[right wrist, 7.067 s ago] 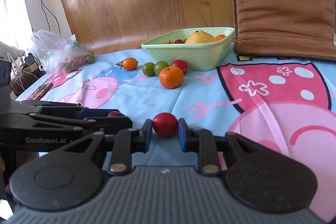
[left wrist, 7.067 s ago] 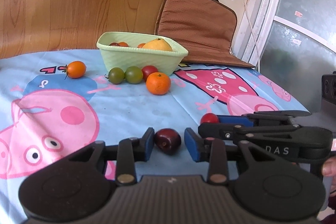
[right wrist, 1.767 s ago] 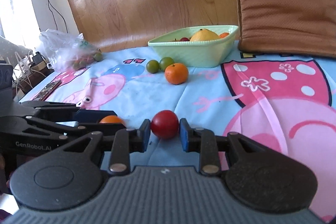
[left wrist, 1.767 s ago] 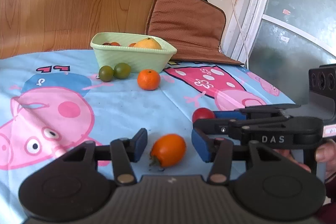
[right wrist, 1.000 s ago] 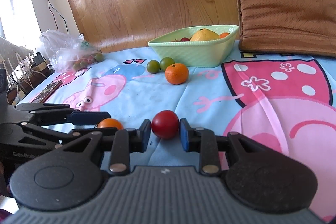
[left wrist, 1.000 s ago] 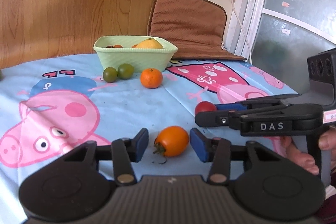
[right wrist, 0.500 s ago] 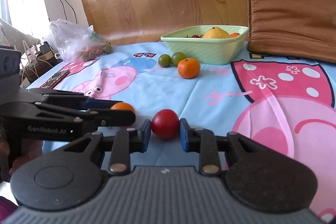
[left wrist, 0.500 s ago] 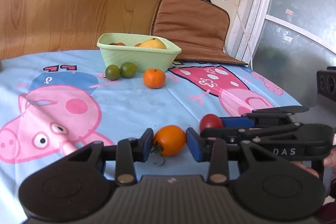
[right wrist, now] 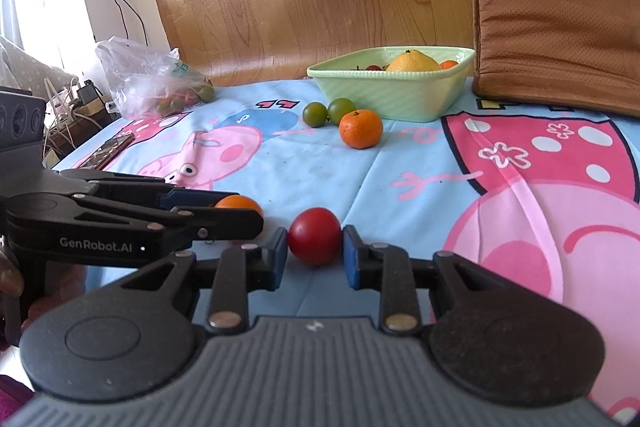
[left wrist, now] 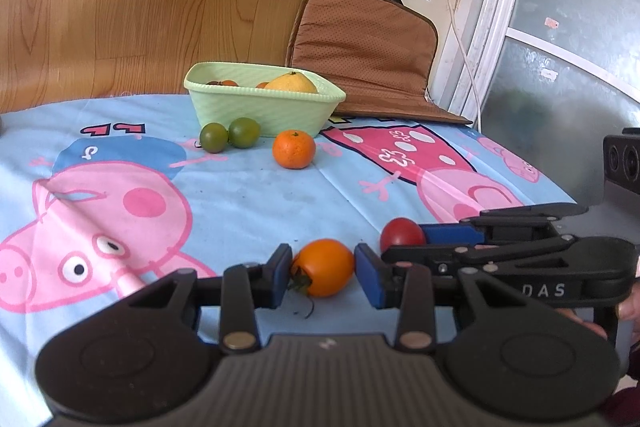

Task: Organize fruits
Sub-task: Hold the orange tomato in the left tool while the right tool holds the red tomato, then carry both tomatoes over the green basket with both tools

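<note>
Since a second ago the left gripper's (left wrist: 322, 277) blue pads have closed in on the orange tomato (left wrist: 324, 267), which lay loose between wider jaws then; now both pads press its sides and it is clenched, stem end turned left. Beside it, the right gripper (right wrist: 315, 253) grasps the red tomato (right wrist: 315, 235) just as it did before, pads tight on either flank. Both fruits sit low over the near part of the cartoon-printed tablecloth (left wrist: 248, 195), and whether they touch the cloth or hang just clear of it cannot be told.

From the left wrist view the red tomato (left wrist: 401, 233) shows just right of and slightly beyond the orange one, with the right gripper's (left wrist: 404, 239) fingers reaching in from the right. From the right wrist view the orange tomato (right wrist: 237, 203) peeks out behind the left gripper's (right wrist: 240, 207) black arm, just left of the red one.

Far across the cloth stands the green basket (left wrist: 260, 109), already holding a large yellow fruit (left wrist: 291, 83) and smaller ones. Just in front of it lie two green tomatoes (left wrist: 230, 135) side by side and a mandarin (left wrist: 294, 149) to their right. Between the grippers and that cluster the cloth lies open. A brown cushion (left wrist: 360, 55) leans at the far right behind the basket; a plastic bag (right wrist: 152, 83) and a phone (right wrist: 108, 151) lie near the table's left edge. The right edge curves close by the right gripper.
</note>
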Tool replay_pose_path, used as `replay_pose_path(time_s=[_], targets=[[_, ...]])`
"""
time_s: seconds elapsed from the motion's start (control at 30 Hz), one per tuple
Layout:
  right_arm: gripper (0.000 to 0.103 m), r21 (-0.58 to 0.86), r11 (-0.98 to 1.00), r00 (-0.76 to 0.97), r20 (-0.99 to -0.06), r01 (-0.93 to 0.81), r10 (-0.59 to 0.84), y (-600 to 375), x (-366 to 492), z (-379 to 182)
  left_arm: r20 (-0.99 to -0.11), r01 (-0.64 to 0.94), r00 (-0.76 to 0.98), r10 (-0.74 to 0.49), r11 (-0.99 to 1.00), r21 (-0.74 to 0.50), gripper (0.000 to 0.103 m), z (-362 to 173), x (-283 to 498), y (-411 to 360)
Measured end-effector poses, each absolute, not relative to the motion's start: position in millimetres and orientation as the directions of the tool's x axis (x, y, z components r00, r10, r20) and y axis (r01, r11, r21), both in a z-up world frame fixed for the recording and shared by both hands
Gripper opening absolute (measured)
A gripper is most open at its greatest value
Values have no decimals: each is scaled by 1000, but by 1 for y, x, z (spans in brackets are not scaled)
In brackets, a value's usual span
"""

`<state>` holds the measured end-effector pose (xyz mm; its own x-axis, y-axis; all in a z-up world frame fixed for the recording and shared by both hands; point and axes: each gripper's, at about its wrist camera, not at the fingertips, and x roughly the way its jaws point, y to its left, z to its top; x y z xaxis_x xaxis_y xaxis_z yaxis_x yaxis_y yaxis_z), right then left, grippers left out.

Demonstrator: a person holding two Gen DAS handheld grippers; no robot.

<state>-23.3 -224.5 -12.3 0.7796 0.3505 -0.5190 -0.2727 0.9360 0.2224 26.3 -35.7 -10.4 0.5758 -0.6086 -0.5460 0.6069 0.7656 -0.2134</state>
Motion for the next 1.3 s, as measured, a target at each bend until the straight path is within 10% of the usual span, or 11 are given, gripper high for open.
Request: replay_pose_path(time_s=[1.3], targets=[[31, 213, 942, 792, -512, -260, 334, -224, -20, -9, -528, 581, 576, -624, 767, -273, 34, -7, 35, -27]])
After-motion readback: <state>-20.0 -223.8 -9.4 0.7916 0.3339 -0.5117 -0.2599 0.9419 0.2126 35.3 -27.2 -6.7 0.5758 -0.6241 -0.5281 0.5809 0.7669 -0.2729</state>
